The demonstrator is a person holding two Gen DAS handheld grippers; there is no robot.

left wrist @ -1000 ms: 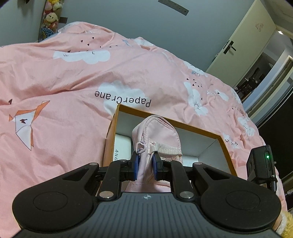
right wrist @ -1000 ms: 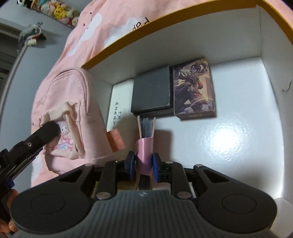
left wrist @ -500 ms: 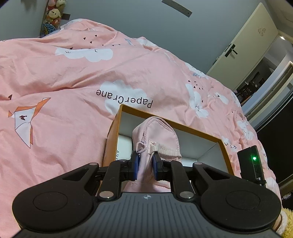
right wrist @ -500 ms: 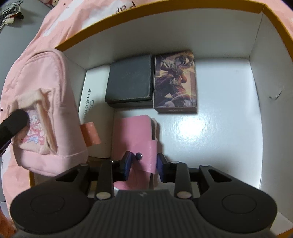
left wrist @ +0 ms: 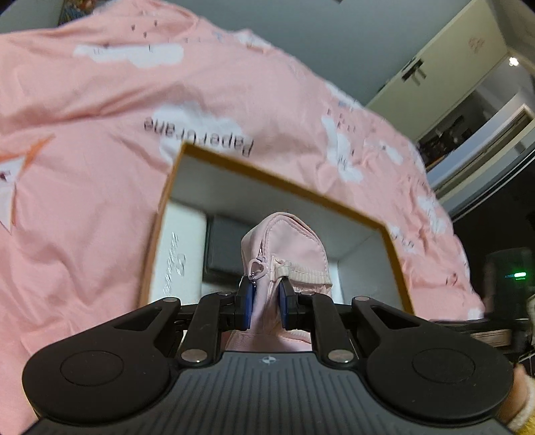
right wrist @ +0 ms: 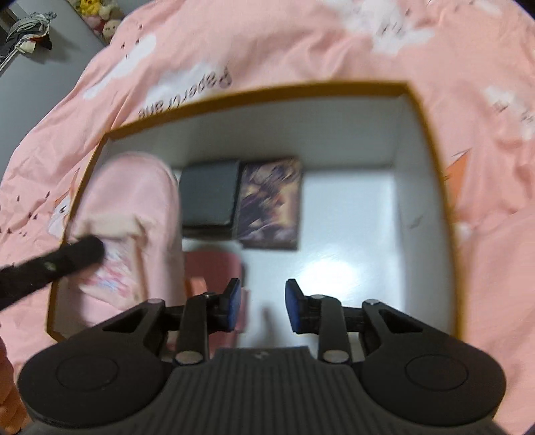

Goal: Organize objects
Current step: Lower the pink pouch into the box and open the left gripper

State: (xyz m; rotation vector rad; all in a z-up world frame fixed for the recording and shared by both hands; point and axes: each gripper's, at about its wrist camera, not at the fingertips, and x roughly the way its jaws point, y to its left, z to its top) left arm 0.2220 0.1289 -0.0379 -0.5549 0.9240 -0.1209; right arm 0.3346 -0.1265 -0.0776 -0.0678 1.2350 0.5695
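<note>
The left gripper (left wrist: 264, 302) pinched the pink pouch (left wrist: 284, 247) upright over the box's (right wrist: 431, 160) left side, while the right gripper's (right wrist: 261, 306) spread, empty jaws hung above bare floor rightward.

Black ribbed tool (right wrist: 260, 309) with blue pads (right wrist: 233, 302), silver screws.

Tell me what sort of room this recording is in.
Most likely a bedroom: a pink cloud-print duvet covers a bed, plush toys sit against the wall, and a door opens beyond.
</note>
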